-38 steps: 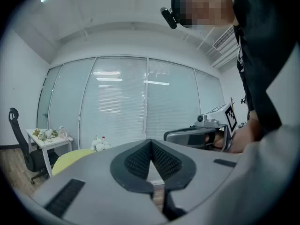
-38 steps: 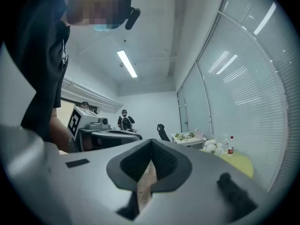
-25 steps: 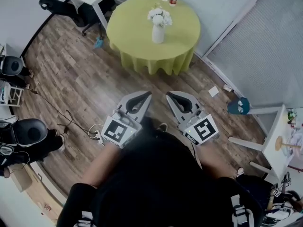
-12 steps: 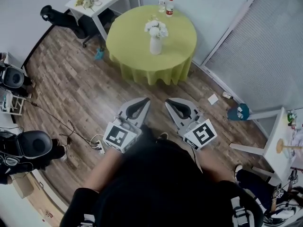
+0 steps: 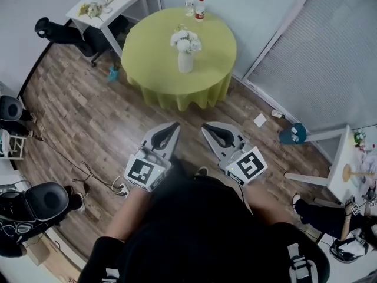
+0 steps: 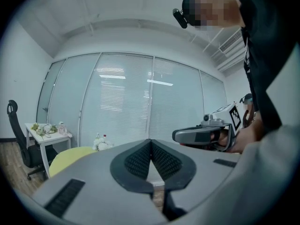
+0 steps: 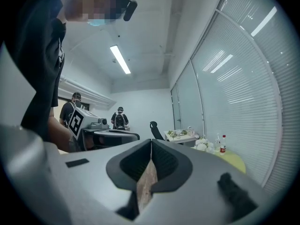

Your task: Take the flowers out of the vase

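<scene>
Flowers (image 5: 185,40) stand in a white vase (image 5: 185,62) on the round green table (image 5: 147,58), upper centre of the head view. Below, centre-left, the left gripper (image 5: 176,125) has its jaws pressed together, empty. Beside it, the right gripper (image 5: 205,126) likewise seems fully closed on nothing.

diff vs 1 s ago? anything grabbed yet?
The person has stepped toward the table: the table and the vase have slid down and left in the head view. Nothing was taken hold of or let go. Unchanged: left gripper and right gripper shut, empty, side by side; flowers in the vase.
</scene>
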Demonstrator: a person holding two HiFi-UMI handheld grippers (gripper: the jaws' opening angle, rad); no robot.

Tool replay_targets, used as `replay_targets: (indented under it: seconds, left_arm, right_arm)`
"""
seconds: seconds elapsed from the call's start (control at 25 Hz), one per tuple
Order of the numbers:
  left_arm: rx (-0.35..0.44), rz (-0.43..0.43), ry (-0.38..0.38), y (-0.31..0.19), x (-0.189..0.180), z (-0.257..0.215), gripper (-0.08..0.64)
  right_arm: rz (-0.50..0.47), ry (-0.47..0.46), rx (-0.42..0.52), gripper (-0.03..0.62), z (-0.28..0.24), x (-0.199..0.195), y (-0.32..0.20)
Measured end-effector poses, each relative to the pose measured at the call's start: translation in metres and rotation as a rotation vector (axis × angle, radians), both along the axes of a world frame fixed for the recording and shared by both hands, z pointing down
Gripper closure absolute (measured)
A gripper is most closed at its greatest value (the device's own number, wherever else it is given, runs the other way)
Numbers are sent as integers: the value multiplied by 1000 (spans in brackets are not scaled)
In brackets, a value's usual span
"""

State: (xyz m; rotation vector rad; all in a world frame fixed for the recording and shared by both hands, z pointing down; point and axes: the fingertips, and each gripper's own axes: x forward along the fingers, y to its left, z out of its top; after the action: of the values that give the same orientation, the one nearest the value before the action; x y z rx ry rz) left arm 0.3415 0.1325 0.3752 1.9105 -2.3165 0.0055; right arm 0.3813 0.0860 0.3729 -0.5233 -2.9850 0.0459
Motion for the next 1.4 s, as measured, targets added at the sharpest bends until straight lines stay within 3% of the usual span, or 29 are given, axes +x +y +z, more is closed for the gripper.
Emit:
replay_targets:
  seconds: [0.68, 1.4]
  left_arm:
    - [50, 123, 3, -11, -112, -2, 548]
    - [82, 236, 31, 13, -223, 0, 547]
  right_arm:
    - [106, 46, 52, 574, 3, -108, -5]
    - [207, 67, 82, 572, 1, -215, 25]
